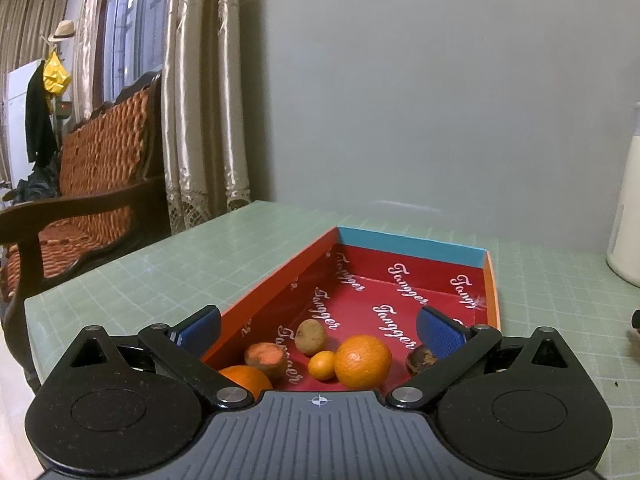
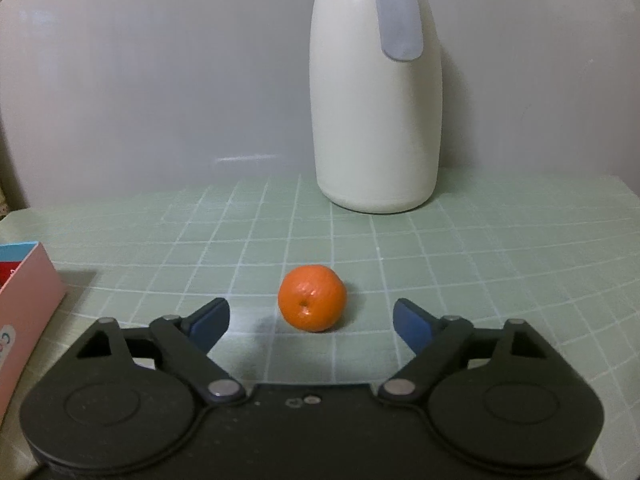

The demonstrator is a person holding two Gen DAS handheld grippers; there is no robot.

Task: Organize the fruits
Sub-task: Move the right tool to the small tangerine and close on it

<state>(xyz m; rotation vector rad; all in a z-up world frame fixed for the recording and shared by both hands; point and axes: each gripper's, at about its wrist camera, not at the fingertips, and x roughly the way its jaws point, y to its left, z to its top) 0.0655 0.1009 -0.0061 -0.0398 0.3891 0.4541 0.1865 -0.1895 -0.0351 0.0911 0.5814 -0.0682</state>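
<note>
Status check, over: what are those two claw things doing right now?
Left gripper open over red box of fruit. Right gripper open, tangerine on mat just ahead. Path clear; white jug behind.

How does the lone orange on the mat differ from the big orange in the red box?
The lone orange sits on the green mat, framed by the open right gripper; the big orange lies inside the red box among other fruit. The lone one shows a dimple; the boxed one doesn't. Both are round and orange.

Both views are evenly, softly lit indoors. Fisheye bends the wall (image 1: 400,100) trim and darkens the corners. The right view is hazier; the orange (image 2: 312,303) casts a faint shadow on the desk (image 2: 480,248).
</note>
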